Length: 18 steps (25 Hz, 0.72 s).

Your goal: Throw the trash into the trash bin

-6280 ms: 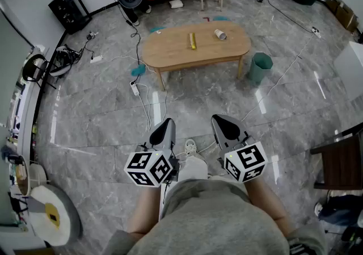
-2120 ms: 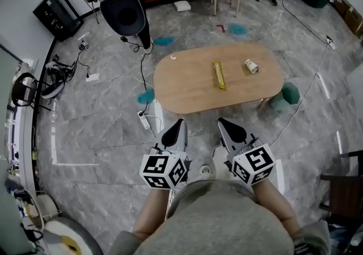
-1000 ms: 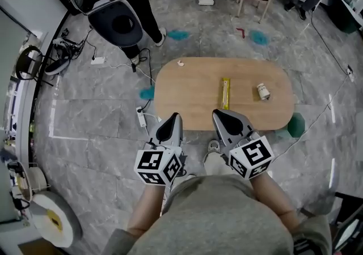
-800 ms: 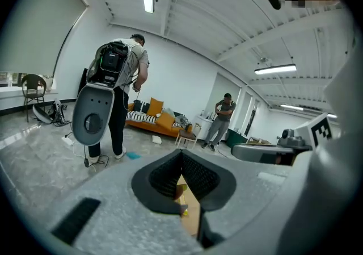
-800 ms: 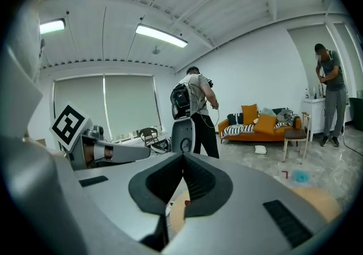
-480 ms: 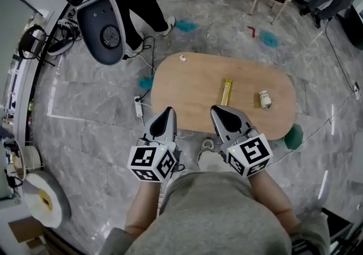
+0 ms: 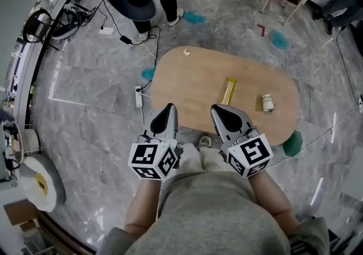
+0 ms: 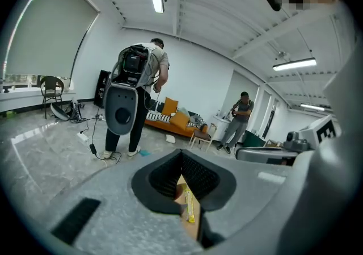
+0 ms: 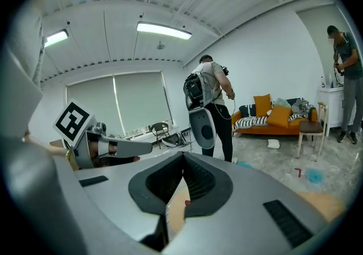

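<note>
— Grey stone floor [image 7: 85,106], oval wooden table [image 7: 187,86] ahead. Trash where?
— Yellow wrapper [image 7: 228,91] lying mid-table; pale can [image 7: 267,103] to its right, apart from it.
— And the bin?
— Green trash bin [image 7: 292,143], down on the floor by the table's near right end, partly under its edge.
— Fingers?
— Left gripper [image 7: 169,107] pressed together, empty. Right gripper [image 7: 218,109] closed too, nothing between. Both at the table's near edge.

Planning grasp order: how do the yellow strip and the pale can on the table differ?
Shape: the strip is long, thin, flat; the can is short and stubby. Colour: strip yellow, can whitish. Place: strip near the table's middle, can toward its right end, nearer the green bin. Both lie loose on the table, apart.
</note>
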### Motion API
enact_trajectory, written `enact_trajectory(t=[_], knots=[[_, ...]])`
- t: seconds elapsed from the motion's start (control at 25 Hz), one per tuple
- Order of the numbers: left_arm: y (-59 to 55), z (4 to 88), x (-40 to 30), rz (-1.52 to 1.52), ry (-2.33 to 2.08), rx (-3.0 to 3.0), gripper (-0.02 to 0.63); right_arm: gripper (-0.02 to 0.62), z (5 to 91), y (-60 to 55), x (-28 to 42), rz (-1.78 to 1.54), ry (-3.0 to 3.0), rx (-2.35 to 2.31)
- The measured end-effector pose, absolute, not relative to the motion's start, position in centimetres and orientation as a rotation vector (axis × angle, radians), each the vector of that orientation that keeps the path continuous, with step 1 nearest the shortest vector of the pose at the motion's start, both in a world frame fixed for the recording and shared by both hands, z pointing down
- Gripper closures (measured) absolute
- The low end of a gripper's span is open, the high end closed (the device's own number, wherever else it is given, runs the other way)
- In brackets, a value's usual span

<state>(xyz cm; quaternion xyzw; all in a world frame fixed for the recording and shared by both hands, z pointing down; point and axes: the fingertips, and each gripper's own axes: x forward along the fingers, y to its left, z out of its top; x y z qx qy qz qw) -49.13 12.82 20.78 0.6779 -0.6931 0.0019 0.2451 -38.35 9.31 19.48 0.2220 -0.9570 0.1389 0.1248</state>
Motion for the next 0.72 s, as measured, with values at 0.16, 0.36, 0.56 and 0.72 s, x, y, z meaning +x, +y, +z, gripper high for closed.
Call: enact_trajectory(t=[0.16, 0.36, 0.56, 0.72], knots=[[12.2, 21.2, -49.9, 0.006, -1.912, 1.824, 0.606, 0.588, 20.4, 8.6, -38.7, 0.419, -2.777, 0.621], [11.0, 21.7, -50.9, 0.013, -1.923, 1.818, 0.606, 0.588, 20.8, 7.4, -39.6, 0.407, -2.768, 0.61], [9.5, 22.4, -51.9, 0.013, -1.916, 1.811, 0.606, 0.588, 21.2, 6.1, -41.0, 0.39, -2.765, 0.591], [8.3, 22.9, -52.9, 0.019, -1.908, 1.813, 0.606, 0.588, 21.8, 4.8, -42.1, 0.394, -2.755, 0.593]])
